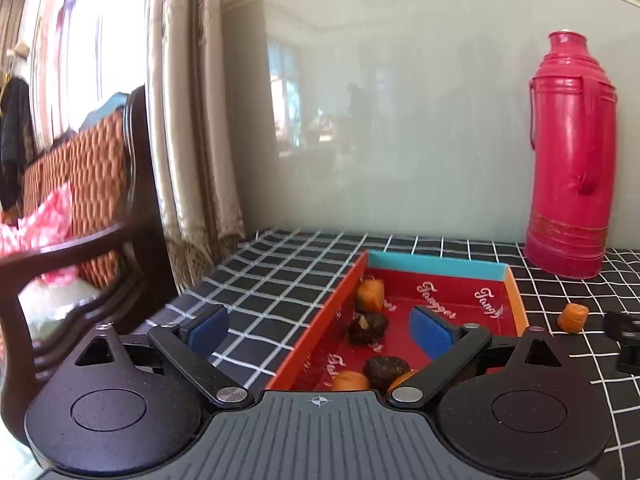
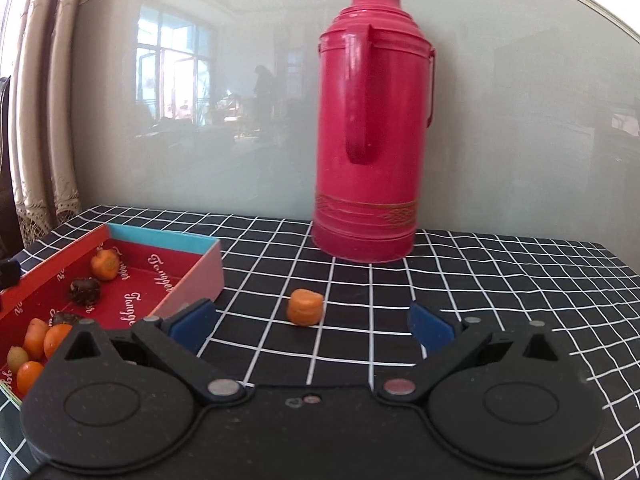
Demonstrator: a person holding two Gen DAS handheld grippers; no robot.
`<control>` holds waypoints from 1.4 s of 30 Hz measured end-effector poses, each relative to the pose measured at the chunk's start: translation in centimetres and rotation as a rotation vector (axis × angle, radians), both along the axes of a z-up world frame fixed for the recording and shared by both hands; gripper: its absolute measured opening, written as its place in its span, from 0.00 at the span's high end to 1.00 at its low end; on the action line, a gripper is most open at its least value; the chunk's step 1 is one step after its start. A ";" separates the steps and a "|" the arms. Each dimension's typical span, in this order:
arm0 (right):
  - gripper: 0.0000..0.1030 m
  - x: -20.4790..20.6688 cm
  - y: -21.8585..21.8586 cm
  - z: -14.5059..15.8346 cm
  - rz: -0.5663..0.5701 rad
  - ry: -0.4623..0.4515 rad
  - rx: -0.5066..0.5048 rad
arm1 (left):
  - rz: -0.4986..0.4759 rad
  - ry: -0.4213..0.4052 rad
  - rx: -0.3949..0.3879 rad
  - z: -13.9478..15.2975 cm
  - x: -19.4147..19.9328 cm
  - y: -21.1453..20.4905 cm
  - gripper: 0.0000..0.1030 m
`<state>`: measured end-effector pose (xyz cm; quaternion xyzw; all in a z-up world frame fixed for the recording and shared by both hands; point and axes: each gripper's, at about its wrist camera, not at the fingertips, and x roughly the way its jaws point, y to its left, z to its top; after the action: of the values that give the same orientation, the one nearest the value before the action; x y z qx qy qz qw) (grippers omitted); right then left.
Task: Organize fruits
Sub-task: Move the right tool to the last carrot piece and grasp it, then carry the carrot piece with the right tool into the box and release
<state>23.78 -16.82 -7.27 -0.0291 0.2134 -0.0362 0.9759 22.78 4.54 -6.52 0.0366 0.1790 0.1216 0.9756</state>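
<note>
**One orange fruit sitting outside the box, both jaws wide open**

Biggest thing around is the red thermos (image 2: 370, 128), standing upright at the back of the table (image 2: 500, 280) against the glossy wall panel, handle facing the right wrist camera. The table wears a black cloth with a white grid, and there's plenty of bare cloth to the right of the thermos and in front of it.

Next is the red box (image 1: 448, 304), open-topped with a teal far wall. Its floor has a repeated white script, something like "Tangger", can't read it for certain. The left gripper (image 1: 318, 326) hovers over the box's left edge with jaws spread, one pad outside the box and one over its floor, pinching nothing. Between the pads lie orange fruits and two dark fruits (image 1: 368, 328).

Smallest: the loose orange fruit (image 2: 305, 307) on the cloth, just right of the box and in front of the thermos. The right gripper (image 2: 312, 326) has jaws spread too, empty, and the fruit sits just ahead of them, about centred in the gap.
</note>
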 end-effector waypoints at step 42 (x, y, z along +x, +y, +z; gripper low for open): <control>0.75 4.8 1.3 0.8 0.246 0.088 0.175 | 0.141 0.021 -0.084 -0.3 -0.7 6.9 0.03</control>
<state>28.60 -15.52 -6.47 0.0285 0.2532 0.1038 0.9614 22.06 11.40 -6.86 -0.0159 0.1965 0.1818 0.9634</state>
